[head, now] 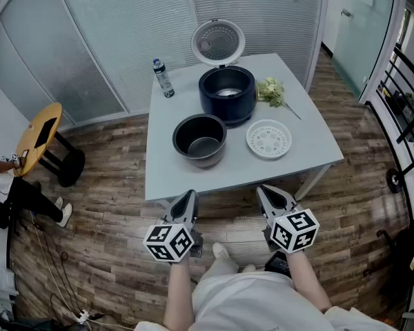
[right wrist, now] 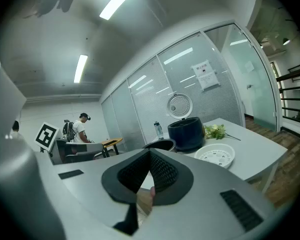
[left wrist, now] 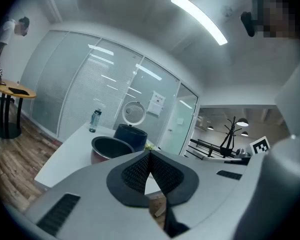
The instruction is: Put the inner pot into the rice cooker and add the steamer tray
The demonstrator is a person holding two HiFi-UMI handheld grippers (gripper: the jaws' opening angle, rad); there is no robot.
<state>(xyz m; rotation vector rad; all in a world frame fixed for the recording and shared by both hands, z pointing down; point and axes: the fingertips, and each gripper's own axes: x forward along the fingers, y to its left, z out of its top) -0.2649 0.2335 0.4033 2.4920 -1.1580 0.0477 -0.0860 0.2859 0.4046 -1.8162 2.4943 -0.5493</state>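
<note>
Head view: nothing is started yet. The dark round metal inner pot (head: 200, 140) sits on the white counter (head: 310, 158), just near-left of the open dark-blue rice cooker (head: 227, 94). The white perforated steamer tray (head: 269, 139) lies to the pot's right, apart from it, so both steps are left to do. The left gripper (head: 188, 197) and right gripper (head: 266, 193) hang short of the counter's near edge, over the wood-plank floor (head: 110, 205).

Left gripper view: jaws pressed together, nothing in them, pot ahead.

Right gripper view: same story — closed and empty. Frosted glass partition walls (right wrist: 155, 99) stand behind the counter, with a person (right wrist: 80, 129) standing far off to the left.
</note>
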